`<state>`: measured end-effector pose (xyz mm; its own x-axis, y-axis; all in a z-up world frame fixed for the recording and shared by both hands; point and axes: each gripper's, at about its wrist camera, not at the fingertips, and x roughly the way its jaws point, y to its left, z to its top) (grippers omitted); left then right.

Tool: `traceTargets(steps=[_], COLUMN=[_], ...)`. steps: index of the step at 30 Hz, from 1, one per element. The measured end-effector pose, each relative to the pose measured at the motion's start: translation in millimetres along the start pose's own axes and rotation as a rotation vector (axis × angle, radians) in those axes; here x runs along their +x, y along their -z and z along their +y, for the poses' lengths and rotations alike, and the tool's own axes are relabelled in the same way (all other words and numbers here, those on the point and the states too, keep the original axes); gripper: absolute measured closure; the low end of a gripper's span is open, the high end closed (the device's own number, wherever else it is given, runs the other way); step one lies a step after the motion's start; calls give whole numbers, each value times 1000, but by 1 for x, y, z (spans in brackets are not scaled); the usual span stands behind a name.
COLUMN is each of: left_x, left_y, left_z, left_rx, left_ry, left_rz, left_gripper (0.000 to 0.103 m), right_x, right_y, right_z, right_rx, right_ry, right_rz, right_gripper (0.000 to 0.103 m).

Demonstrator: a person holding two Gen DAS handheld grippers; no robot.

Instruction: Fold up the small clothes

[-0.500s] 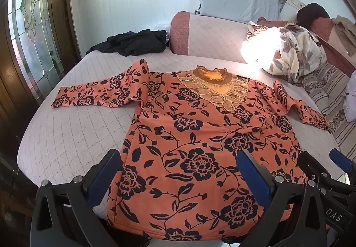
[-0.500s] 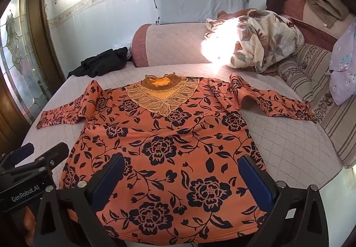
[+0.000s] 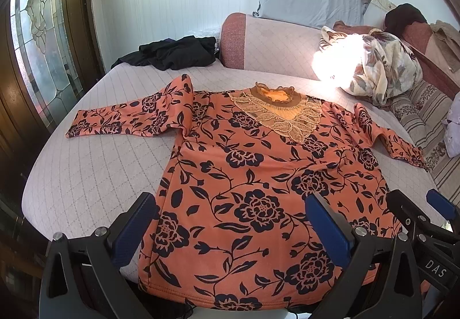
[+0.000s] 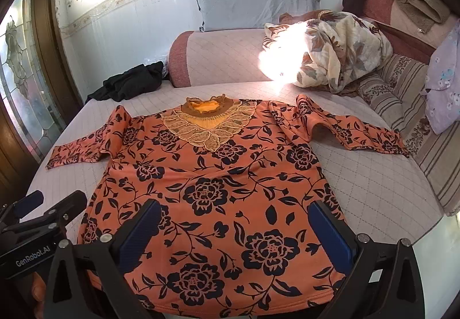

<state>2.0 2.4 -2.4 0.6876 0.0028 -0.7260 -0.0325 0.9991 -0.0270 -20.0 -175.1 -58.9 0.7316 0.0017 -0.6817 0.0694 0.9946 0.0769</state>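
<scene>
Directly ahead of and below both grippers, the orange floral top (image 3: pixel 253 183) lies flat on the quilted bed (image 3: pixel 95 175), collar far, hem nearest, long axis running away; left gripper (image 3: pixel 230 218) and right gripper (image 4: pixel 233 221) hover with jaws wide apart, empty, over the hem's own-side halves.

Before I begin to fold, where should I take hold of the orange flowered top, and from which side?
The orange flowered top lies flat, face up, hem nearest. Probably grip the two hem corners, coming from the near edge: the left gripper at the left corner, the right gripper at the right. Both are open above the hem, so the cloth could be lifted toward the collar.
</scene>
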Motion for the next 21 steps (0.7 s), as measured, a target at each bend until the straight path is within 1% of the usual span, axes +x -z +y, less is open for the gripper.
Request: traceTargets(steps=[13, 21], left_x=[2, 1], left_y=[3, 2], left_z=[-5, 0], left_rx=[1, -4], left_ry=[5, 12], left_rz=[0, 4], left_gripper=[0, 0], right_x=[1, 1], right_y=[0, -1], right_z=[2, 2], right_rx=[-5, -4], right_ry=[3, 1], right_rz=[0, -3], right_gripper=[0, 0])
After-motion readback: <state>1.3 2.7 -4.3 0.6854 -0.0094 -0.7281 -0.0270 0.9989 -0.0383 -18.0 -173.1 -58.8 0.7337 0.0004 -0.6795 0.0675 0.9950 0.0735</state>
